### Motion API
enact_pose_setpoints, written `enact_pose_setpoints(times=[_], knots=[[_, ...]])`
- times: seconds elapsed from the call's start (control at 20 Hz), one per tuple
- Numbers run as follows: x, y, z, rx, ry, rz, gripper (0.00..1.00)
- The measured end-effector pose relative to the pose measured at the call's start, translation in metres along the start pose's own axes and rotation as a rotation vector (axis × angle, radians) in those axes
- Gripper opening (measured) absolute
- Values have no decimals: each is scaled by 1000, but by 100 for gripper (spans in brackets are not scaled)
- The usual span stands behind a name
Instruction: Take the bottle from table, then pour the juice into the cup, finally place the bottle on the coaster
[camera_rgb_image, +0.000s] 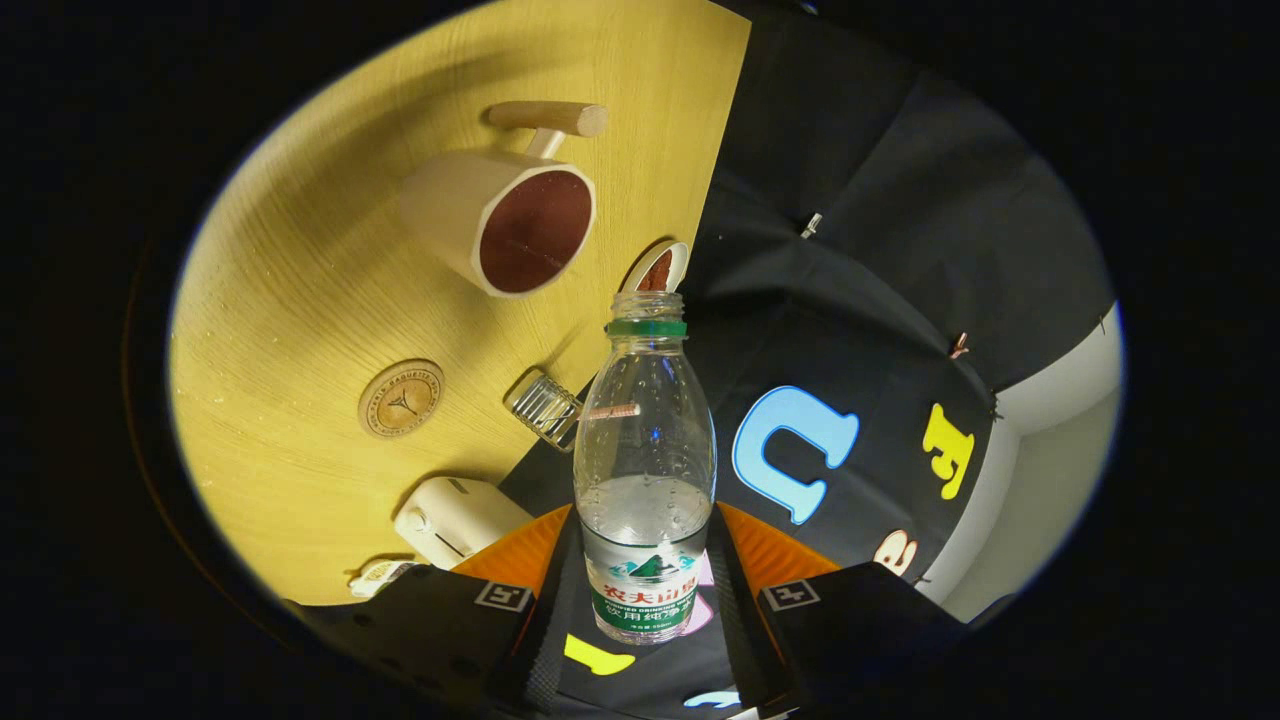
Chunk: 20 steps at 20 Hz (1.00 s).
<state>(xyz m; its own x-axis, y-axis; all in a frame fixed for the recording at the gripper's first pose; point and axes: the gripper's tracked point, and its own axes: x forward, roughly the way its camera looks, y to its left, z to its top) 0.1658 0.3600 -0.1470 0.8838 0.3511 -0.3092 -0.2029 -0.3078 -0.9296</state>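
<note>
My gripper (645, 590) is shut on a clear plastic bottle (645, 470), both fingers pressing its labelled lower part. The bottle has no cap, wears a green neck ring and holds a little clear liquid low down. The whole view is rolled, so the wooden table (300, 300) stands to the left of the bottle. A cream cup (500, 225) with a dark inside and a wooden handle sits on the table beyond the bottle's mouth, off to the left. A round wooden coaster (401, 399) lies on the table left of the bottle's middle.
A small white dish (660, 268) sits right behind the bottle's mouth at the table's edge. A small ribbed clear glass object (543, 407) rests near the edge beside the bottle. A cream box-shaped device (455, 520) lies by my left finger.
</note>
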Motion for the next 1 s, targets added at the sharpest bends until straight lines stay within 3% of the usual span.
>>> enact_pose_setpoints(times=[0.3, 0.6, 1.0], knots=[[-4, 35, 5, 276, 50, 107, 68], [-5, 54, 20, 602, 83, 163, 68], [-5, 71, 40, 1149, 76, 198, 69]])
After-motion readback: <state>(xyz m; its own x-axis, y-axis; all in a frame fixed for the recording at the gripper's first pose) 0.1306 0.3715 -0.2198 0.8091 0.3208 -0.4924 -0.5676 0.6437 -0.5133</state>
